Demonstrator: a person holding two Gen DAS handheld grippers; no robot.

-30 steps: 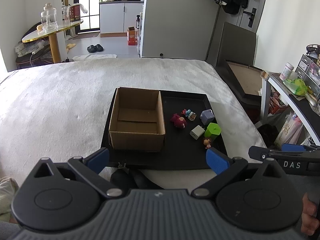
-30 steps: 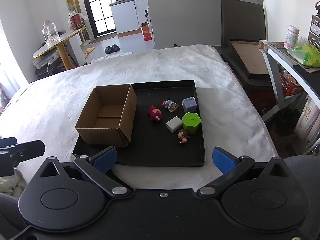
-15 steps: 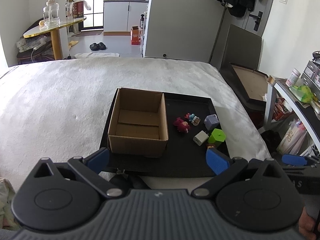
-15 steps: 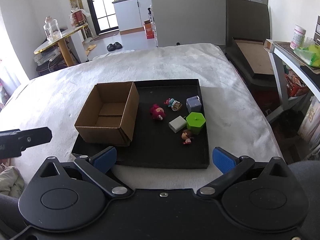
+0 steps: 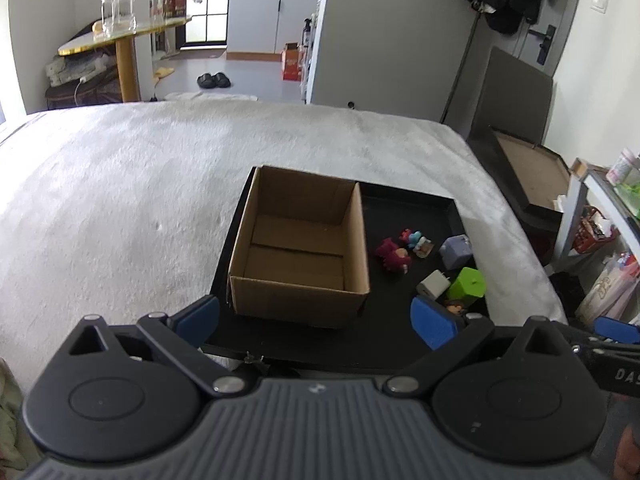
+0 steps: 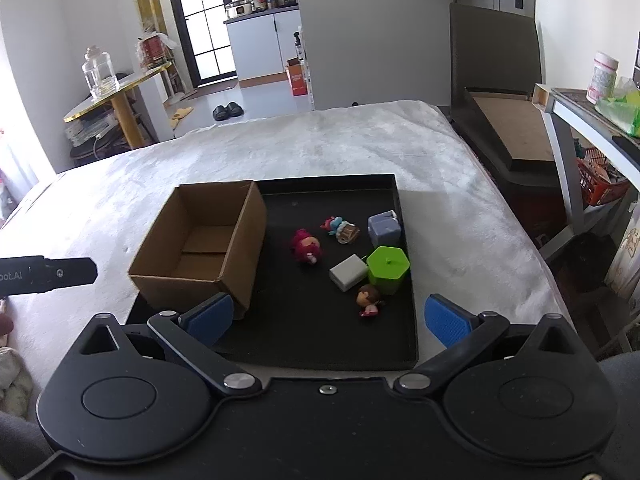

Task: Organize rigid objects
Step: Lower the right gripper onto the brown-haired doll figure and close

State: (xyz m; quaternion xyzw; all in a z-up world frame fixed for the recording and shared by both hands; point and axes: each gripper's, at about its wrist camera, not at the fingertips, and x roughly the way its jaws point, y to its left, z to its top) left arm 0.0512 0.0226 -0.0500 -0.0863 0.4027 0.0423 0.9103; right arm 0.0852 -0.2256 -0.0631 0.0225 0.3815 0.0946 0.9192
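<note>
An open, empty cardboard box [image 5: 300, 248] [image 6: 204, 248] stands at the left of a black tray [image 5: 408, 204] [image 6: 320, 336] on a white bed. Right of the box lie a red plush figure [image 6: 306, 247], a small colourful figure [image 6: 340, 228], a lilac cube [image 6: 384, 226], a white block [image 6: 349, 272], a green hexagonal block [image 6: 388, 266] and a brown-haired doll [image 6: 369, 298]. My left gripper [image 5: 316, 318] is open and empty above the tray's near edge. My right gripper [image 6: 328, 320] is open and empty, near the tray's front, short of the doll.
The white bed cover [image 5: 120, 200] spreads left of and beyond the tray. A dark chair and flat box [image 6: 508, 120] stand off the bed's right side, with a shelf of clutter [image 6: 600, 100] further right. A round table [image 5: 120, 40] stands far left.
Both grippers have moved forward towards the tray, so box and toys look larger. Both stay open. Nothing on the tray has moved.
</note>
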